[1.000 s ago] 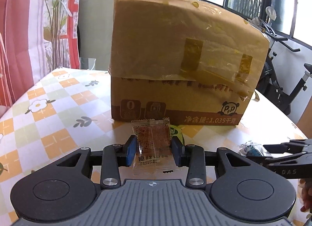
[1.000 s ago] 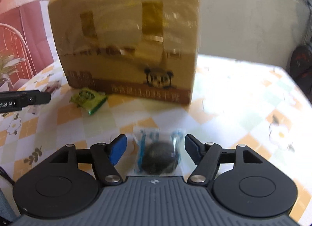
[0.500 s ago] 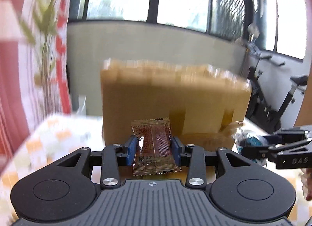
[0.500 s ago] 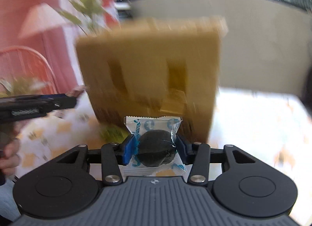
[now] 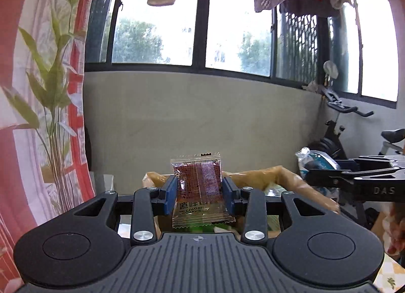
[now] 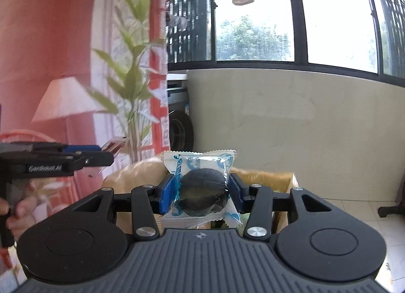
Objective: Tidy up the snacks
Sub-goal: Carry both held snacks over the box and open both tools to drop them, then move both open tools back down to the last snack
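Carrying 2 snacks up over the open cardboard box. Left gripper pinching a reddish-brown sachet; right gripper, just closed, clamping a clear packet with a dark round snack. Next, likely: centre above the opening, then release.

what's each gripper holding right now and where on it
Left gripper: red-brown snack packet, pinched across its side edges. Right gripper: clear blue-printed packet, squeezed across its dark round snack.
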Demonstrator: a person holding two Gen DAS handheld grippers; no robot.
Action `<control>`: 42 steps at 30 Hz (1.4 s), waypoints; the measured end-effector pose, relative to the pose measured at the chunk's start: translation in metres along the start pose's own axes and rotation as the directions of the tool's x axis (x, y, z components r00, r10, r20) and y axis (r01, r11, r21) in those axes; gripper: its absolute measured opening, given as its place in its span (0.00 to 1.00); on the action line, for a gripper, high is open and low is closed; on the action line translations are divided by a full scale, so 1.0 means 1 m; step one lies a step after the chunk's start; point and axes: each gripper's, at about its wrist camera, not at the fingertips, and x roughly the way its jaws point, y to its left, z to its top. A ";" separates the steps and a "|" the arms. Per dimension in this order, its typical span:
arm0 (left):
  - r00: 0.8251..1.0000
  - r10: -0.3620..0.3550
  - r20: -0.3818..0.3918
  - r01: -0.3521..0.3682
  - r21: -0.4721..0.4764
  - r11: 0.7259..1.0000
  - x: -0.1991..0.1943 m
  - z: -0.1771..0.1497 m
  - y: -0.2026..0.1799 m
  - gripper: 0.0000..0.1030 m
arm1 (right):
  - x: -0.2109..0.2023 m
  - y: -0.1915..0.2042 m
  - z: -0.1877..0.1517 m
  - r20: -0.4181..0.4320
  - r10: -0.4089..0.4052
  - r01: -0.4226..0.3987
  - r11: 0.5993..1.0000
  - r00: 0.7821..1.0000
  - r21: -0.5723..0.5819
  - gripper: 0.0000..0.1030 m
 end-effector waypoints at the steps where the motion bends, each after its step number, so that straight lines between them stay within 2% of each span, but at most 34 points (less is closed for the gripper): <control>1: 1.000 0.005 -0.012 -0.004 0.004 1.000 0.008 0.003 0.000 0.39 | 0.012 -0.002 0.002 -0.010 -0.008 0.008 1.000 1.000 0.012 0.47; 5: 0.999 0.034 -0.037 -0.032 0.043 0.999 0.034 0.009 -0.003 0.39 | 0.049 -0.006 0.005 -0.054 -0.036 0.037 0.999 0.998 0.007 0.47; 10: 0.996 0.036 -0.081 -0.032 0.043 0.999 0.058 0.006 0.000 0.40 | 0.082 -0.010 -0.005 -0.121 -0.067 0.068 0.998 0.990 0.001 0.47; 12: 0.994 0.036 -0.103 -0.031 0.047 0.998 0.066 0.002 0.003 0.42 | 0.090 -0.009 -0.011 -0.156 -0.086 0.084 0.996 0.984 -0.018 0.48; 14: 0.991 0.031 -0.128 -0.026 0.043 0.999 0.072 -0.003 0.006 0.51 | 0.093 -0.009 -0.017 -0.180 -0.094 0.089 0.995 0.979 -0.038 0.49; 17: 0.989 0.035 -0.141 -0.032 0.028 0.999 0.073 -0.010 0.012 0.59 | 0.086 -0.010 -0.022 -0.168 -0.096 0.090 0.995 0.981 -0.041 0.56; 22: 0.990 0.014 -0.141 -0.014 0.003 1.000 0.063 -0.012 0.018 0.59 | 0.064 -0.007 -0.029 -0.133 -0.099 0.095 0.995 0.986 -0.036 0.56; 28: 0.993 -0.013 -0.121 0.017 0.030 0.999 0.030 -0.012 0.013 0.60 | 0.041 0.009 -0.035 -0.107 -0.087 0.083 0.996 0.990 -0.042 0.56; 32: 0.993 -0.035 -0.113 0.037 0.013 0.999 0.007 -0.015 0.012 0.60 | 0.019 0.017 -0.043 -0.095 -0.067 0.064 0.997 0.993 -0.038 0.56; 42: 0.988 -0.074 -0.139 0.069 -0.036 0.997 -0.036 -0.048 0.010 0.60 | -0.023 0.029 -0.076 -0.114 -0.048 0.049 0.999 0.992 0.003 0.56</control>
